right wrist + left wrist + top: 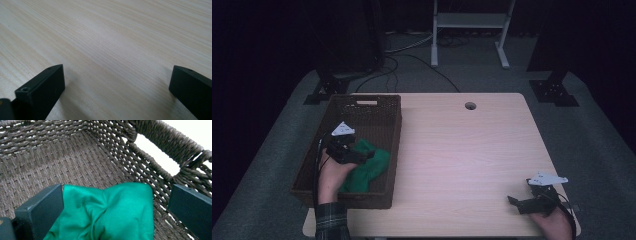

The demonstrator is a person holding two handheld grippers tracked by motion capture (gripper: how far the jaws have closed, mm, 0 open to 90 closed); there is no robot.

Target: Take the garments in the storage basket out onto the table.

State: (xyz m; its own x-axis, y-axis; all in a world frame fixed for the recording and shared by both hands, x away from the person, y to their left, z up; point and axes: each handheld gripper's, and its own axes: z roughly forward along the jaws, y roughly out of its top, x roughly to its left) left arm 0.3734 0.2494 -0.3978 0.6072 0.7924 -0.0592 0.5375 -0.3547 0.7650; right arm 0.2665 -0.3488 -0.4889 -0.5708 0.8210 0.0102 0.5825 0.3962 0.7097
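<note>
The green cloth (107, 212) lies in the basket (312, 165), the left gripper (116, 205) wide open over it and holding nothing, so little seems left.

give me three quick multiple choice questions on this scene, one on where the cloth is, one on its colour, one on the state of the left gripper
1. Where does the cloth lie?
A. on the bare tabletop
B. inside the wicker basket
C. on the floor

2. What colour is the cloth?
A. green
B. red
C. white

3. How does the left gripper stand?
A. shut on the cloth
B. shut on the basket handle
C. open, fingers either side of the cloth

Answers:
1. B: the green cloth sits within the walls of the wicker basket at the table's left.
2. A: it shows green in the high view and in the left gripper view.
3. C: the left gripper has its fingers wide apart, the cloth between them and not pinched.
</note>
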